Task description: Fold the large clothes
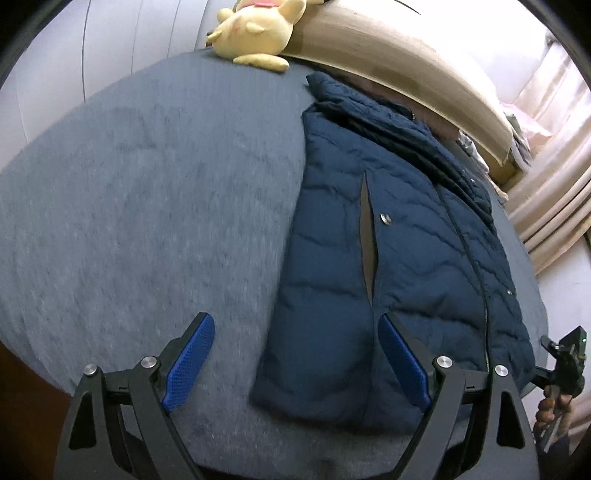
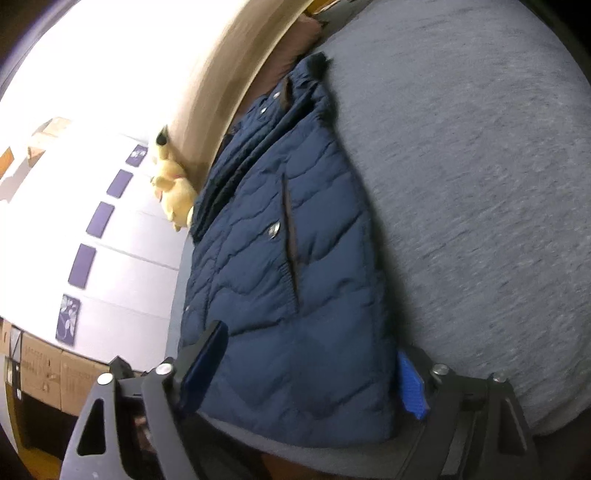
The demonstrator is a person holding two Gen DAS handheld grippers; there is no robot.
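Holding both tools wide open, you are gripping nothing yet. Your left gripper [image 1: 295,365] is hanging over the bottom hem of the blue puffy jacket [image 1: 388,258], with one blue pad over the gray bed cover [image 1: 147,203] and the other over the jacket. Your right gripper [image 2: 306,373] is sitting at the same hem from the other side, and the jacket's bottom edge is lying between its two fingers, but they are not squeezing it.

The jacket is lying long and flat on the bed, already folded into a narrow strip, with its collar far away near the headboard [image 1: 406,62]. It looks soft, puffy and light, and a bit slippery, so it will probably squash and spring back. I think the two bottom corners of the hem are the best spots to pinch, taking all the layers together.

A yellow plush toy [image 1: 255,29] is resting at the far edge of the bed, well away from the jacket's hem. Nothing is blocking your way at the hem.
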